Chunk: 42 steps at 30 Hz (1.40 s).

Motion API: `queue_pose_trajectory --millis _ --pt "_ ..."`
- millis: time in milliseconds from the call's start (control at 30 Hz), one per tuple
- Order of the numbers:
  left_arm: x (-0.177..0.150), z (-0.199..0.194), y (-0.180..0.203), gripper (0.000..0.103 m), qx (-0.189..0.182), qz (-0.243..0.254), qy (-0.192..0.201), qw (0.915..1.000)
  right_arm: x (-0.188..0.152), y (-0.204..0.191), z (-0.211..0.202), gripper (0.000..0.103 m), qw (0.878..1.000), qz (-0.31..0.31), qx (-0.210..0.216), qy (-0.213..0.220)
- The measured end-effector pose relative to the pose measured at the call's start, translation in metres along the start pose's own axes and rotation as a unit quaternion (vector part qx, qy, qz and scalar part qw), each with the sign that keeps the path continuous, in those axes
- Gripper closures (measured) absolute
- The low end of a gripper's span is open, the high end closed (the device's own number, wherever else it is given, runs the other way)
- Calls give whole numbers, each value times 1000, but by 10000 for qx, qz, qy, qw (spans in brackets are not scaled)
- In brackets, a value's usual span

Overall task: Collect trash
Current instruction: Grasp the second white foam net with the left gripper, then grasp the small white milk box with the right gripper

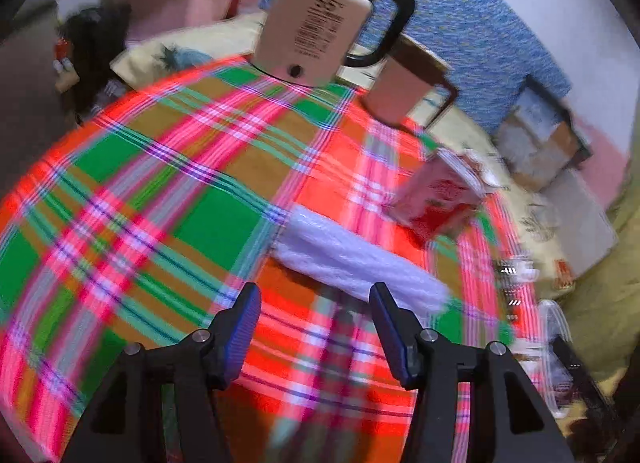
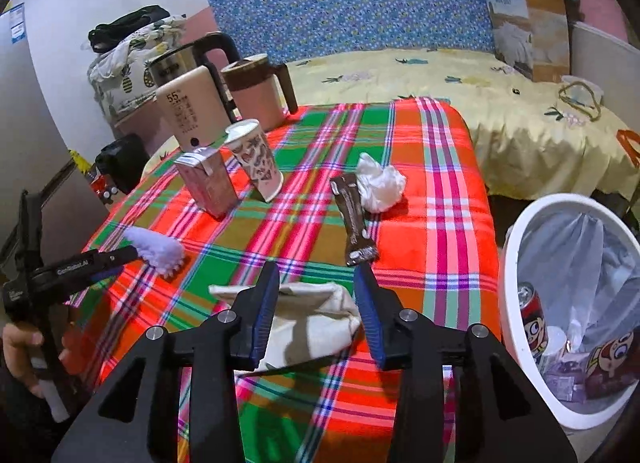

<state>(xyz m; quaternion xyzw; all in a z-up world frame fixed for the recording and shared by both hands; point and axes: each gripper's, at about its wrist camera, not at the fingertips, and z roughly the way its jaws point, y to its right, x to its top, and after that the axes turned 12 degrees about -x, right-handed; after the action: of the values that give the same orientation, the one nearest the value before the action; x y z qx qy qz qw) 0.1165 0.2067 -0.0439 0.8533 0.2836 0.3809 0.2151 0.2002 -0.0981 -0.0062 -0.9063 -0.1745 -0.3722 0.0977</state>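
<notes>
Currently the right gripper (image 2: 316,283) hangs over a crumpled white paper bag (image 2: 308,323) lying on the plaid-clothed table (image 2: 440,167); its jaws stand parted around the bag without pressing it. The left gripper (image 1: 314,303) is spread, empty, just short of a fluffy white wad (image 1: 356,259). Both items look light, soft and crushable: pinch a raised fold mid-body. The white bin (image 2: 516,247) stands beside the table.
</notes>
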Motion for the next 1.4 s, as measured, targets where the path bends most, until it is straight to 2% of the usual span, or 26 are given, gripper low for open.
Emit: queue_pose_trajectory --millis 167,233,300,333,500,533,567,600,667,767,900,967,1033,1233,1400 --pt "6 15 3 46 -317 -340 -18 9989 2 -6 -2 62 10000 -48 8 52" --pt "9 21 9 46 -247 -347 10 9991 2 -9 -2 62 9999 -86 8 53" --pt "12 30 15 45 -257 -244 7 9994 3 -11 -3 62 9999 -110 24 76" --pt "14 38 18 45 -191 -198 -86 9996 4 -13 -2 62 9999 -124 29 80" --pt "19 59 35 45 162 435 -4 9989 9 -25 4 62 9994 -319 94 75" --pt "20 63 37 48 209 552 11 9983 11 -29 6 62 9991 -412 98 87" --pt "20 66 39 58 250 691 28 9973 12 -32 7 62 9988 -463 103 95" --pt "20 68 40 62 301 808 20 9963 15 -35 8 62 9984 -543 123 109" --pt "19 68 41 76 142 904 -54 9958 21 -42 11 62 9970 -729 191 164" --pt "17 59 42 81 50 1106 -34 9938 34 -57 16 62 9933 -1083 321 255" --pt "15 41 40 81 -152 1311 49 9912 46 -80 25 60 9854 -1606 455 328" --pt "15 32 37 81 -249 1361 99 9903 52 -90 30 50 9818 -1800 505 346" --pt "16 25 33 81 -268 1343 161 9904 59 -100 38 48 9779 -1985 540 364" --pt "21 17 21 81 -354 1167 230 9923 73 -126 51 48 9651 -2525 552 421" --pt "21 17 15 81 -392 1126 193 9927 83 -133 63 47 9594 -2747 520 368"
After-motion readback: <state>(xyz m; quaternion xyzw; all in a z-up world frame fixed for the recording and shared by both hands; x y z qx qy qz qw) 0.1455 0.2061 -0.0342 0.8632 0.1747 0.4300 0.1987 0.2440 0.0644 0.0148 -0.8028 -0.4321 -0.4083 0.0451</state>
